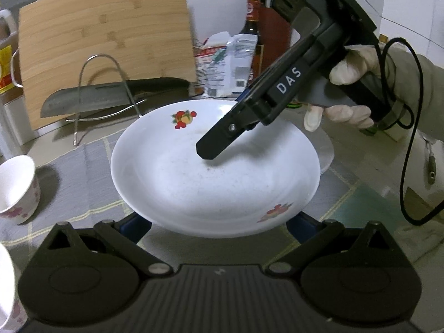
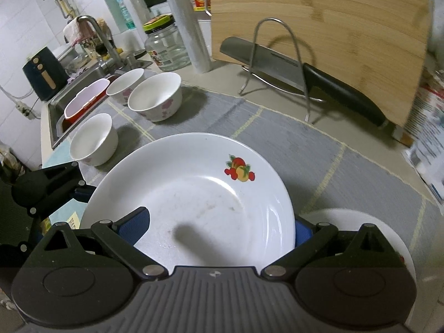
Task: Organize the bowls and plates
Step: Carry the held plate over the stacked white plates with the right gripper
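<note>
Farthest left of the plate (image 2: 199, 194), three bowls (image 2: 94, 138) stand on the desk (image 2: 319, 149), the nearest one just beside the plate's rim. A sideways swing of the plate could knock that bowl toward the sink (image 2: 57, 111) beyond it.

At the plate's left rim sits the left gripper (image 1: 217, 226), its fingers spread wide with the rim lying over them. I cannot tell whether the plate rests on them or merely hides them. If they carry weight unclamped, the smooth glazed rim could slide off as soon as the plate tips.

The plate itself appears raised and slightly tilted above the grey cloth, so its hold looks the weak point.

At the plate's right rim the right gripper (image 2: 219, 227) straddles the edge with its fingers apart, one pad over the inner face and the other outside the rim. Closing on the sloped wall rather than the lip risks squeezing the plate out of the pinch.

Under the plate's right side lies a second plate (image 2: 374, 222). A drop here would mean china striking china and perhaps chipping.

Beyond the plate, a knife (image 2: 277, 63) rests in a wire rack (image 2: 294, 37), a hazard if the lift swings too far.
</note>
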Demonstrator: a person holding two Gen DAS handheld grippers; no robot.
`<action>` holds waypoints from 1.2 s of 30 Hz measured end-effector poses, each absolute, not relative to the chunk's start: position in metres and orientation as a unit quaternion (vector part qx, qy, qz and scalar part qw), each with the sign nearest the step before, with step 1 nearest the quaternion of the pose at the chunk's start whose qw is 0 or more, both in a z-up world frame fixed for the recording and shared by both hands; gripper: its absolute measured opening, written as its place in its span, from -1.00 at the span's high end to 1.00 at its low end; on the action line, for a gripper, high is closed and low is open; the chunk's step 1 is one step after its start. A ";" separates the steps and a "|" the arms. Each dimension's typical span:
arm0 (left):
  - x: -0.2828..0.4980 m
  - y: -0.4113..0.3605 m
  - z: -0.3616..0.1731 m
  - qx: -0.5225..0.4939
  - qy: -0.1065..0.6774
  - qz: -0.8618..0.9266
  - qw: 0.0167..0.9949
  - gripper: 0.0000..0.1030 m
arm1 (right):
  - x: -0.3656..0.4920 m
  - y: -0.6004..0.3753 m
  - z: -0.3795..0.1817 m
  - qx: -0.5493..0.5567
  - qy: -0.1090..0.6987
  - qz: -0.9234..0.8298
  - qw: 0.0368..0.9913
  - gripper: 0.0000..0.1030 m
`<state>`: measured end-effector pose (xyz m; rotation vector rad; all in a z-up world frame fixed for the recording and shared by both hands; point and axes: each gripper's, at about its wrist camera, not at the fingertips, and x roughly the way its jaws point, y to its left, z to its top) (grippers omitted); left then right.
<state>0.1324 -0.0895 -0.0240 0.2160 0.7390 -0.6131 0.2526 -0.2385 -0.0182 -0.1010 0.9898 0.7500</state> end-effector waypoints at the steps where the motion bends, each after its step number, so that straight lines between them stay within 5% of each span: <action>1: 0.132 -0.092 -0.023 0.105 0.354 -0.297 0.880 -0.98 | 0.251 -0.242 -0.018 -0.046 0.464 0.349 0.813 -0.99; 36: 0.145 -0.174 -0.035 0.138 0.360 -0.387 0.838 -0.98 | 0.217 -0.350 -0.026 0.010 0.466 0.261 0.845 -0.99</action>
